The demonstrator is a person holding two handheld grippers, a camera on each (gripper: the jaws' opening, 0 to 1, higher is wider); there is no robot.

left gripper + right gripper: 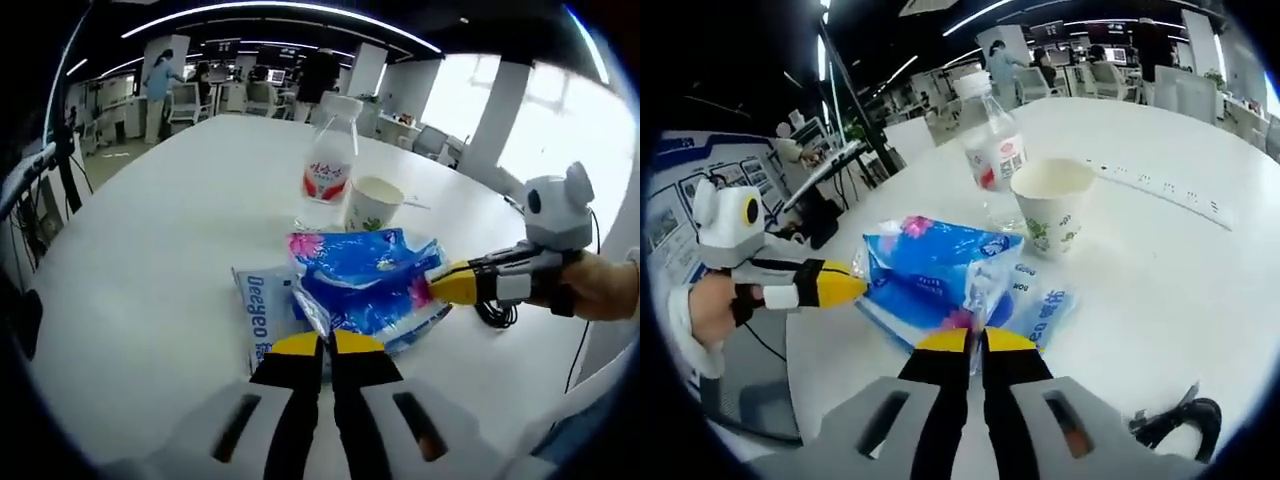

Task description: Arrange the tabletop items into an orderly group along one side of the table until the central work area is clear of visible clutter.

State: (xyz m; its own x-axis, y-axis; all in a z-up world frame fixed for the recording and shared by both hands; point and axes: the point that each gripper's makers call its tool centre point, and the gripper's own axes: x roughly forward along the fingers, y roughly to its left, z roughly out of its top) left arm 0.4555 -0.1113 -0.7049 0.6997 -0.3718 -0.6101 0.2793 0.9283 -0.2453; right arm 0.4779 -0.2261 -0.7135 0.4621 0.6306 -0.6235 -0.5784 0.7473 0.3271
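Partly hidden, the lower pack lies under the blue tissue pack, and only its pale end with blue lettering shows; the rest cannot be read. In the left gripper view the left gripper has its yellow-tipped jaws closed nearly together on a crinkled edge of the blue tissue pack's wrapper. In the right gripper view the right gripper likewise has its jaws pinched tight on the wrapper's opposite edge, with the left gripper reaching in from the side and touching the pack. A hand holds the right gripper at the frame's edge, cut off at the wrist. Two packs lie stacked on the white table. Just beyond them stand one paper cup and one clear bottle with a red label, close together. A black cable lies near the table's edge.
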